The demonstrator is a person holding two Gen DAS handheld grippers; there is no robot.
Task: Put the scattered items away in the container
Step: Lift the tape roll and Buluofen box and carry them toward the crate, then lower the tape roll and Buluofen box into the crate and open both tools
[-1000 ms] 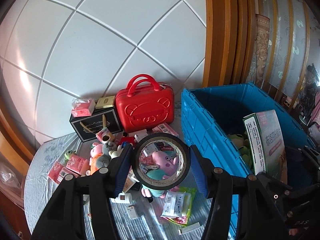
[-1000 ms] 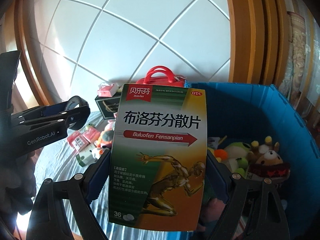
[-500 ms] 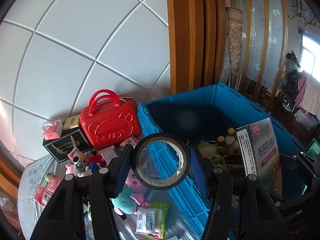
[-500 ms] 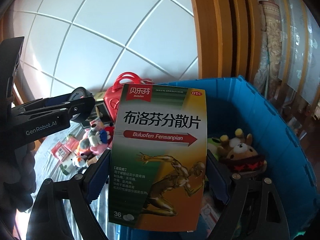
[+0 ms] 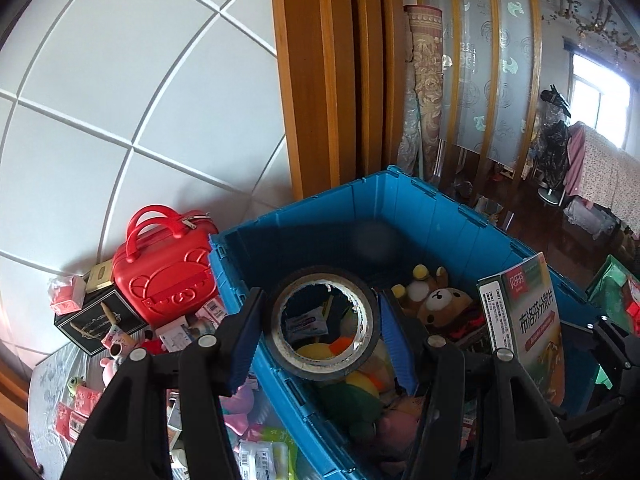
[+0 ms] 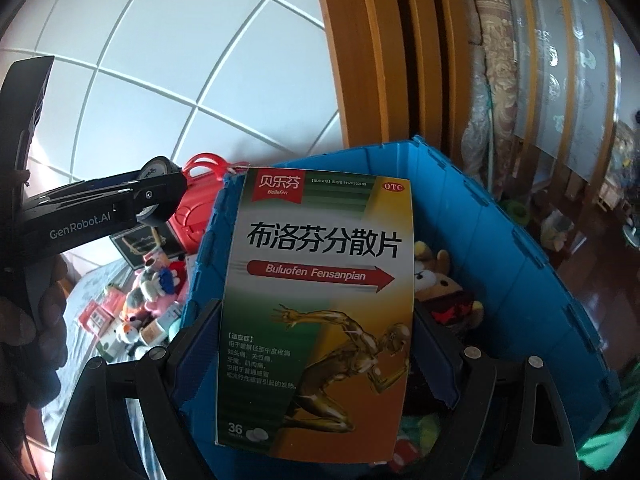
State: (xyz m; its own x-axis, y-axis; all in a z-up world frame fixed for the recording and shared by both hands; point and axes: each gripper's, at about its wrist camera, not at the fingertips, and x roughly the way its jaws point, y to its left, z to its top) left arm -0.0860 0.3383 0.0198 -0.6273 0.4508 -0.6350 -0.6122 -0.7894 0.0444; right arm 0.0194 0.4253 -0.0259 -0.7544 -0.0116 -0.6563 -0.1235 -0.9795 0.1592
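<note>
My left gripper (image 5: pixel 320 332) is shut on a black tape roll (image 5: pixel 362 350) and holds it above the left wall of the blue crate (image 5: pixel 472 216). My right gripper (image 6: pixel 316 352) is shut on a green and orange medicine box (image 6: pixel 320 308), held upright over the crate (image 6: pixel 492 232). The box also shows at the right of the left wrist view (image 5: pixel 524 320). The left gripper with the tape shows at the left of the right wrist view (image 6: pixel 160 196). Soft toys, among them a brown bear (image 5: pixel 436 304), lie in the crate.
A red case (image 5: pixel 164 276), a black box (image 5: pixel 96 320), small packets and plush toys (image 6: pixel 152 284) lie on the table left of the crate. A white tiled wall and a wooden frame (image 5: pixel 320 80) stand behind. A room floor lies to the right.
Both grippers have moved right, from over the scattered items to above the crate. The tape roll and the medicine box stayed held.
</note>
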